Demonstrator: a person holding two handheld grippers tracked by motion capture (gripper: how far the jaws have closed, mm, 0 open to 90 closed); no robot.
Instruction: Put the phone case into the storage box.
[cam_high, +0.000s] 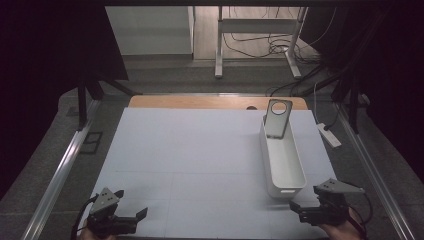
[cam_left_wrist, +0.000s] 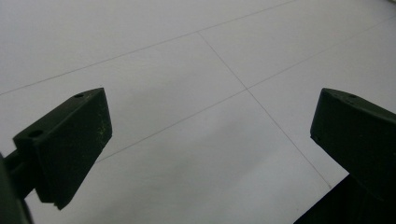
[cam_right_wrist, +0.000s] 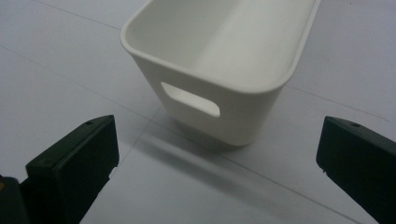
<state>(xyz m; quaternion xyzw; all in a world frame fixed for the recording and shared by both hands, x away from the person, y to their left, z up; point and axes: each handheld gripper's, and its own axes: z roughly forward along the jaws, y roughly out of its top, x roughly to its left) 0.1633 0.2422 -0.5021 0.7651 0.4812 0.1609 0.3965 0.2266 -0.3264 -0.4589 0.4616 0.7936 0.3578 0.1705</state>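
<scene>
White plastic forms a long narrow bin (cam_high: 282, 160) on the right half of a pale table (cam_high: 190, 160). A flat grey piece with a round hole (cam_high: 277, 117) leans upright at the bin's far end, its lower part inside the bin.

We hold our right gripper (cam_high: 300, 209) low at the near right edge, just short of the bin's near end. In the right gripper view its jaws stand wide apart with nothing between them, and the bin's near wall, with a slot handle (cam_right_wrist: 190, 99), lies straight ahead. Our left gripper (cam_high: 137, 216) rests at the near left corner, well apart from the bin; its jaws are also spread wide and hold nothing, with bare table between them.

We judge this as the approach, with no grasp made yet. The next move likely calls for easing the right gripper forward to close on the bin's near wall or rim.

Room is generous: the left and middle of the table are open. The bin sits near the right table edge, so sideways room there is tighter.
</scene>
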